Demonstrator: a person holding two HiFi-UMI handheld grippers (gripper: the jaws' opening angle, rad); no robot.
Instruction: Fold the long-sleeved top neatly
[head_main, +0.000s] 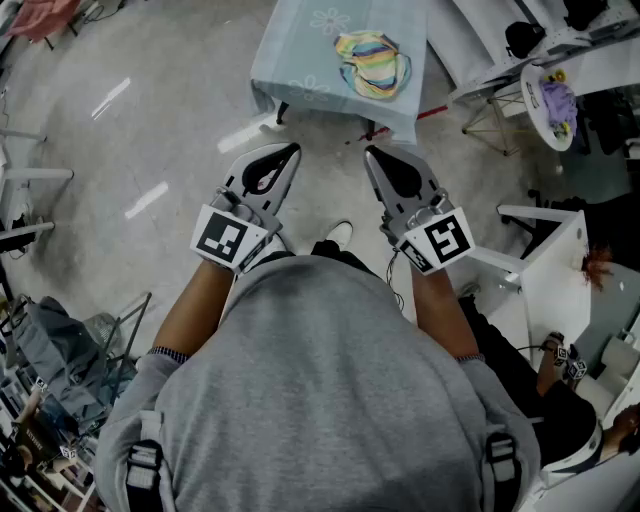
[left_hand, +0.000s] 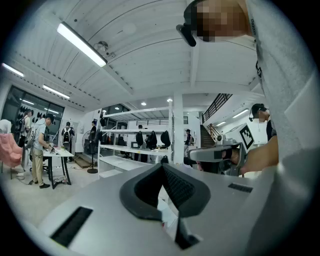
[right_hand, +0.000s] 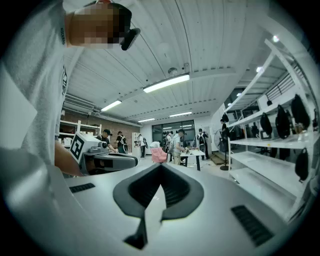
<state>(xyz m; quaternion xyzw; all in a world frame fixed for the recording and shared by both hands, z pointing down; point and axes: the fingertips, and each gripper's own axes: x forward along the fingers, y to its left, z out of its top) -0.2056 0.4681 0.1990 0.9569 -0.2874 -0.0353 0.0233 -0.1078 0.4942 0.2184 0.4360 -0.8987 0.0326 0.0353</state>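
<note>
A crumpled garment with pastel stripes (head_main: 372, 62) lies on a table under a pale blue flowered cloth (head_main: 300, 50), at the top of the head view. Both grippers are held level at waist height, well short of that table and over the bare floor. My left gripper (head_main: 293, 150) is shut with nothing between its jaws, and its tips (left_hand: 162, 166) meet in its own view. My right gripper (head_main: 370, 152) is likewise shut and empty, its tips (right_hand: 161, 166) together. Each gripper view shows the other gripper beside it: the right gripper (left_hand: 220, 155) and the left gripper (right_hand: 107, 160).
A white folding stand (head_main: 545, 265) is close on the right, and a round white table with purple items (head_main: 555, 100) is beyond it. Bags and clutter (head_main: 60, 360) lie at the lower left. White shelving (left_hand: 135, 150), a pink chair (right_hand: 159, 154) and people at tables are far off.
</note>
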